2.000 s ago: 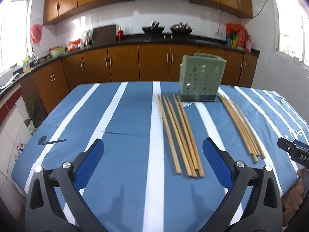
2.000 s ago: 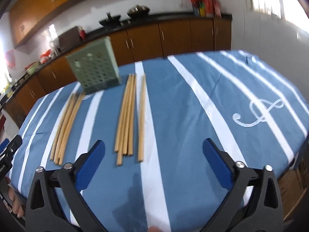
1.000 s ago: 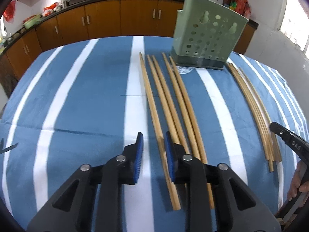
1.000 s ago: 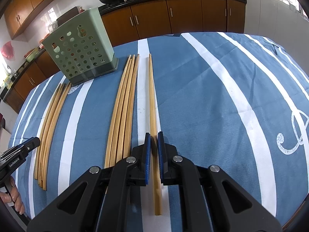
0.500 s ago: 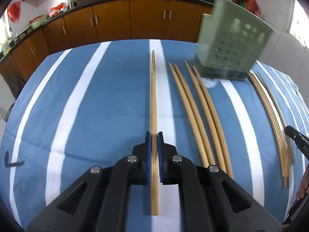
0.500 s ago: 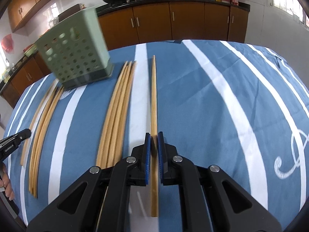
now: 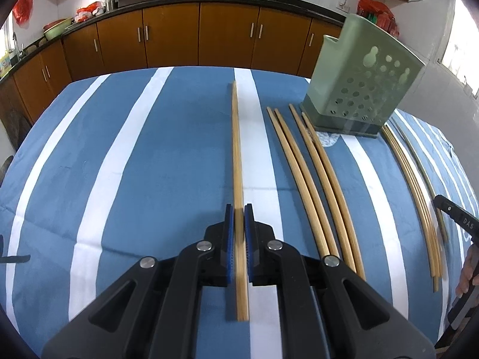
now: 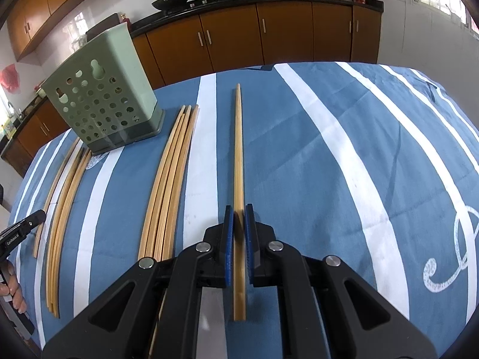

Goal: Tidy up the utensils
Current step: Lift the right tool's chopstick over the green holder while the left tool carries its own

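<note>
Left gripper [image 7: 238, 218] and right gripper [image 8: 238, 220], each clamped on one chopstick above a blue, white-striped tablecloth [image 7: 149, 164].

Left-held chopstick [image 7: 236, 149] and right-held chopstick [image 8: 238, 149] point toward brown cabinets [image 7: 170, 36] under a dark counter. Four loose chopsticks [image 7: 311, 179] lie right of the left gripper, just before the green perforated holder [image 7: 359, 83]; another bundle [image 8: 170, 179] lies beyond it. Whether the held sticks touch the cloth cannot be told. Bare cloth [image 8: 359, 149] stretches right to the table edge; fisheye corners are dark.
</note>
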The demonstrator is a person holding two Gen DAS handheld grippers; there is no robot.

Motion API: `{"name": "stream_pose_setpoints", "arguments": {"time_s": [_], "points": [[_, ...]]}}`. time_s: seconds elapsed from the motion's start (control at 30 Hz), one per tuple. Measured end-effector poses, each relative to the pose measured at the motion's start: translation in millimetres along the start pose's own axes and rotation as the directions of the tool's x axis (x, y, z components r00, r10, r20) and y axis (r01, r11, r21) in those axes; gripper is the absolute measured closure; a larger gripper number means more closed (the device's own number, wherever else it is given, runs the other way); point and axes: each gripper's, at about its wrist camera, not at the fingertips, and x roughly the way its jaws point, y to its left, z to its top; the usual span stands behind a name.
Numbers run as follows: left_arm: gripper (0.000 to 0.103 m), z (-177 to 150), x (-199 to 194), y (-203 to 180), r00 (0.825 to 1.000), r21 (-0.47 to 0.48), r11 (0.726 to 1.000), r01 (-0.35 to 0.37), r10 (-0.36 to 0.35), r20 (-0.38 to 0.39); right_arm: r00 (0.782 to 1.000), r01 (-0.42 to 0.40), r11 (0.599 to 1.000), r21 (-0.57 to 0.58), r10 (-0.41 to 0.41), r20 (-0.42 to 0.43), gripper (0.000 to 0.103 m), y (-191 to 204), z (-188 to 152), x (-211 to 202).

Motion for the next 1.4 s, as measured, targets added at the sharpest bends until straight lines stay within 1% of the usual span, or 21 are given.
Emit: {"name": "stream_pose_setpoints", "arguments": {"time_s": [0.1,0.23,0.37,0.4,0.47,0.63,0.73,0.87,0.97,1.03,1.2,1.3,1.37,1.4], "points": [[0.095,-4.4,-2.0,-1.3,1.000,0.010,1.000,-0.006,0.006,0.006,1.000,0.004,1.000,-0.009,-0.004,0.006,0.094,-0.2,-3.2,-2.2],[0.095,-6.2,-1.7,-5.0,0.999,0.033,0.999,-0.032,0.031,0.017,1.000,0.018,0.999,-0.026,-0.018,0.015,0.095,2.3,-4.4,-2.4],[0.095,-6.5,-2.6,-3.8,1.000,0.030,0.999,-0.026,0.025,0.013,1.000,0.021,0.999,-0.039,-0.021,0.014,0.095,2.8,-3.8,-2.7],[0.095,-6.6,-3.7,-2.9,1.000,0.028,0.999,-0.029,0.029,0.010,1.000,0.020,0.999,-0.036,-0.019,0.024,0.095,1.7,-3.5,-6.4],[0.095,-4.6,-11.8,-0.3,0.999,0.021,0.999,-0.030,0.029,0.028,0.998,0.014,0.999,-0.030,-0.012,0.060,0.095,0.7,-2.3,-17.3],[0.095,9.7,-47.3,3.6,0.991,0.001,1.000,-0.018,0.018,0.130,0.986,-0.004,1.000,-0.017,0.006,0.164,0.095,-2.3,10.6,-50.8],[0.095,20.5,-72.8,4.7,0.979,-0.018,1.000,-0.006,0.009,0.204,0.969,-0.018,1.000,-0.006,0.019,0.246,0.095,-3.5,21.8,-75.0],[0.095,38.6,-108.9,7.5,0.950,-0.052,0.999,0.014,0.003,0.312,0.939,-0.037,0.999,0.002,0.034,0.343,0.095,-4.0,36.0,-100.1],[0.095,53.1,-127.3,10.0,0.930,-0.066,0.998,0.010,0.015,0.367,0.923,-0.039,0.999,-0.002,0.037,0.384,0.095,-0.9,43.6,-110.1],[0.095,61.7,-133.2,10.6,0.925,-0.069,0.998,0.004,0.023,0.380,0.914,-0.039,0.999,-0.008,0.039,0.403,0.095,0.8,50.7,-113.9],[0.095,77.0,-137.4,8.9,0.917,-0.059,0.998,-0.019,0.041,0.397,0.906,-0.023,0.999,-0.022,0.030,0.422,0.095,4.9,65.6,-116.3],[0.095,86.1,-144.3,11.2,0.911,-0.060,0.998,-0.021,0.044,0.410,0.893,-0.014,0.999,-0.033,0.027,0.449,0.095,11.9,76.6,-125.6],[0.095,94.5,-153.2,10.6,0.903,-0.059,0.998,-0.015,0.038,0.428,0.872,-0.021,0.999,-0.039,0.037,0.488,0.095,16.8,90.2,-138.4],[0.095,100.8,-159.9,8.8,0.895,-0.056,0.998,-0.012,0.036,0.444,0.857,-0.031,0.999,-0.042,0.048,0.512,0.095,19.7,97.5,-147.2]]}}
